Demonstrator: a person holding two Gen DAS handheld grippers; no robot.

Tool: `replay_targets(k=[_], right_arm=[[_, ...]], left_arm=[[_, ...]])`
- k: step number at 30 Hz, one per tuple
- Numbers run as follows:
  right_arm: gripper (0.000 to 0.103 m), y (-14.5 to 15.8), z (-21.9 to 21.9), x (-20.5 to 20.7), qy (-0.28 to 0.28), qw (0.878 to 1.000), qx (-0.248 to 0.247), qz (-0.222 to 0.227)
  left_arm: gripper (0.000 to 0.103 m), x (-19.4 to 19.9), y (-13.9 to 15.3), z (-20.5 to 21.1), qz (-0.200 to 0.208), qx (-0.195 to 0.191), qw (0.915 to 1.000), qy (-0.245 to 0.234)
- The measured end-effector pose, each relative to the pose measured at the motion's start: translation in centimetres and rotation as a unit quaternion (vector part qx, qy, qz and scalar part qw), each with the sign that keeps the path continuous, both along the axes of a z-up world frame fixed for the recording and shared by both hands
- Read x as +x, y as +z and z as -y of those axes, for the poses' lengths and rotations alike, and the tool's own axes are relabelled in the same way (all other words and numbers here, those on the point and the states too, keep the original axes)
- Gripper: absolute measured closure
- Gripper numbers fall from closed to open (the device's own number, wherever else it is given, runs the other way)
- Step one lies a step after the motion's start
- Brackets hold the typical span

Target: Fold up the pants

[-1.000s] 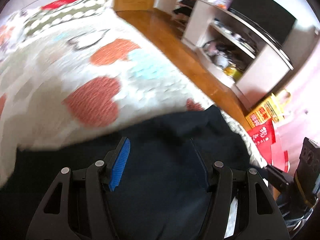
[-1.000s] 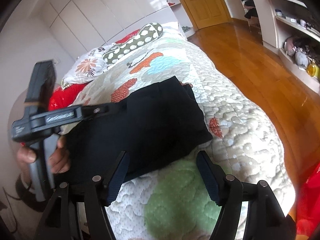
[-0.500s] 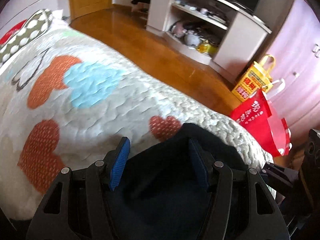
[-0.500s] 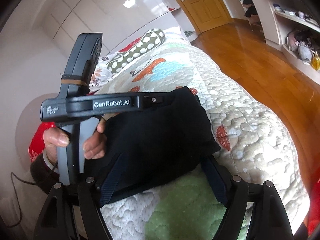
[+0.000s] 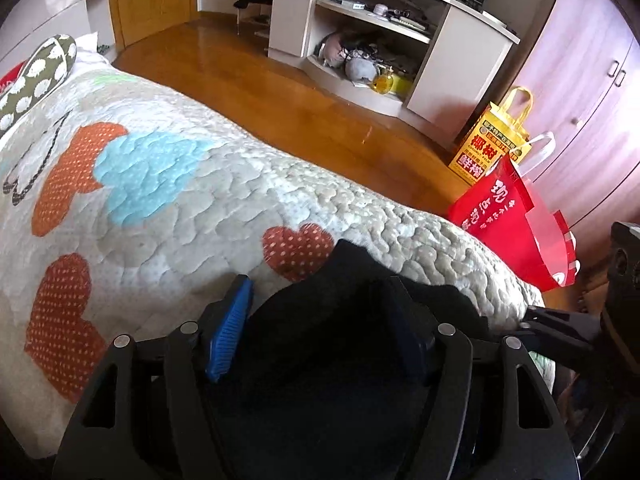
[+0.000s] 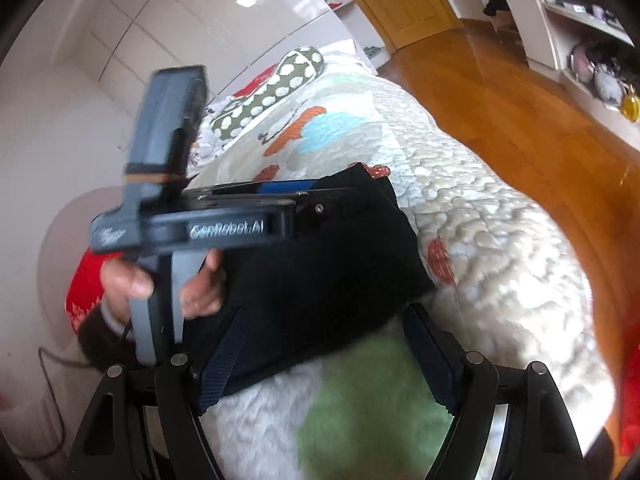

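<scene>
Your left gripper [image 5: 316,320] spread wide over folded black fabric pants [image 5: 344,360], your right gripper [image 6: 328,356] likewise released, patterned quilted bedspread [image 5: 168,200] beneath.

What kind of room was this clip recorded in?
Most likely a home bedroom: a bed with a patterned quilt, a spotted pillow, a TV shelf unit, wooden floor and the black pants.

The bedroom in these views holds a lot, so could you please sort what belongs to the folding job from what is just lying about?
Job:
black pants
left gripper
right gripper
quilt

Lying about:
red bag
yellow bag
spotted pillow
shelf clutter
</scene>
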State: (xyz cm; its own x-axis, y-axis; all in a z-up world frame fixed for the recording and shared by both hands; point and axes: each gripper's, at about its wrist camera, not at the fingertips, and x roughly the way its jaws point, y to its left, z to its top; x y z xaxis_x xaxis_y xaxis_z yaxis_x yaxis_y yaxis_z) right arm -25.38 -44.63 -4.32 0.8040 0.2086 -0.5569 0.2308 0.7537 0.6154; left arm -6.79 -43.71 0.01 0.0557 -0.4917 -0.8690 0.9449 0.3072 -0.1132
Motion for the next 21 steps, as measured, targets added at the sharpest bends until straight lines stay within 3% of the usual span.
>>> replay_targets(k=[1, 4, 6, 7, 12, 16, 19, 21], right_arm=[[0.027, -0.1, 0.0, 0.3, -0.007, 1.000, -0.002, 0.006], [0.067, -0.7, 0.6, 0.9, -0.036, 0.999, -0.017, 0.008], [0.072, -0.3, 0.8, 0.8, -0.034, 0.999, -0.004, 0.018], [0.079, 0.3, 0.7, 0.7, -0.027, 0.999, -0.003, 0.026], [0.084, 6.0, -2.4, 0.9, 0.018, 0.995, -0.049, 0.084], [0.084, 9.0, -7.1, 2.8, 0.076, 0.986, -0.091, 0.114], [0.084, 9.0, -11.5, 4.8, 0.130, 0.978, -0.107, 0.121], [0.083, 7.5, -15.2, 6.8, 0.198, 0.970, -0.097, 0.107]], left_arm=[[0.036, 0.0, -0.1, 0.0, 0.000, -0.004, 1.0000, 0.003], [0.037, 0.4, 0.1, -0.1, -0.013, -0.017, 0.9996, 0.016], [0.037, 1.2, 1.3, -1.1, -0.027, -0.029, 0.9984, 0.040], [0.037, 1.5, 2.1, -1.7, -0.027, -0.038, 0.9975, 0.053], [0.037, 4.0, 7.1, -8.2, -0.037, -0.095, 0.9860, 0.132], [0.037, 5.5, 10.4, -17.3, -0.028, -0.135, 0.9669, 0.215], [0.037, 5.9, 10.6, -23.4, -0.025, -0.142, 0.9535, 0.264], [0.037, 5.6, 9.8, -27.0, -0.022, -0.136, 0.9449, 0.297]])
